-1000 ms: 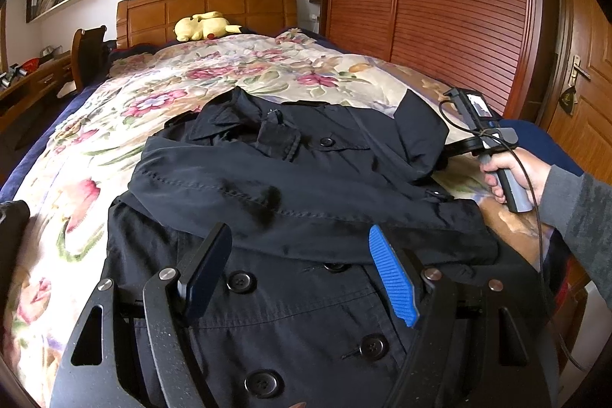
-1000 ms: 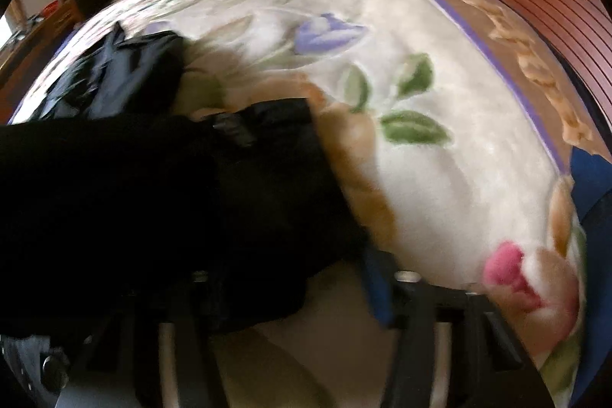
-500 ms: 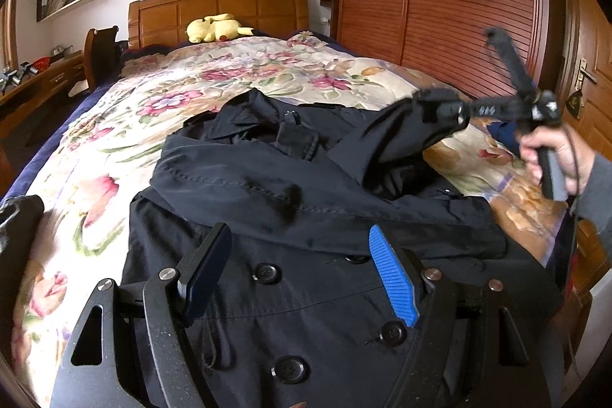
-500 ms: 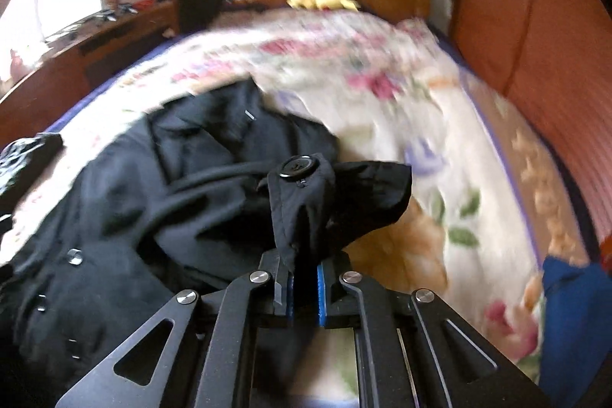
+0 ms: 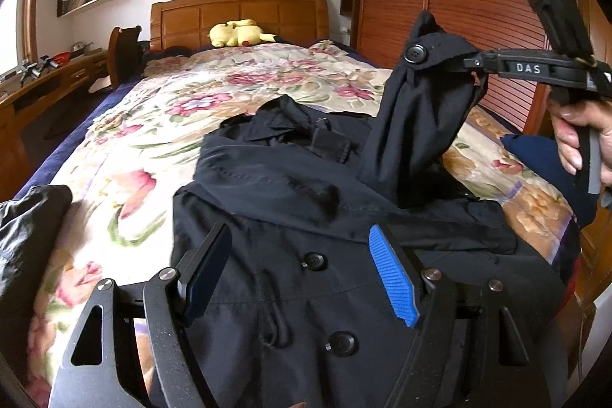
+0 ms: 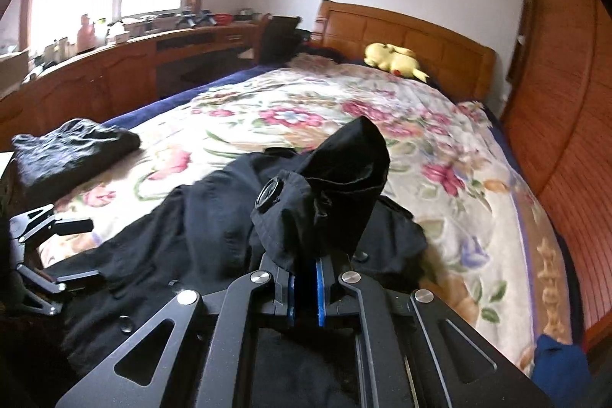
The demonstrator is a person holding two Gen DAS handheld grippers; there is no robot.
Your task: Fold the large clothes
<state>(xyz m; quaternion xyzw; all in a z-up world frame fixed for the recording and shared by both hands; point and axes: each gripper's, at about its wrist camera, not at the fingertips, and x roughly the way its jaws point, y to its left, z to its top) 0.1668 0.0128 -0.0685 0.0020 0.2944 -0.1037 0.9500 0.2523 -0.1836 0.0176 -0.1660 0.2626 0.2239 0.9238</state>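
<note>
left wrist view: the black coat [image 5: 306, 255] lies front-up on the flowered bedspread [image 5: 160, 125], one sleeve already laid across its chest. the right gripper [image 5: 472, 64] is clamped on the cuff of the other sleeve [image 5: 413, 117] and holds it raised above the coat's right shoulder, the sleeve hanging in a slack tube. the left gripper [image 5: 302, 274] hovers released over the button front, nothing between its fingers. to do this fold well, i judge the cuff should be carried across the chest and laid flat over the first sleeve, kept taut enough that the tube does not twist; the free gripper could pin the shoulder seam. a dark bundle [image 5: 26, 236] sits at the left edge of the bed, apart from the coat. a yellow plush toy [image 5: 237, 33] rests by the headboard, well apart.

right wrist view: the right gripper [image 6: 306, 287] pinches the cuff, its cuff button [image 6: 269, 195] turned up. the left gripper [image 6: 57, 255] shows at the left, jaws apart. the bundle [image 6: 72, 151] lies beyond the coat's far side, so a long swing could reach it. a wooden table [image 6: 134, 56] runs under the window, out of the way.
</note>
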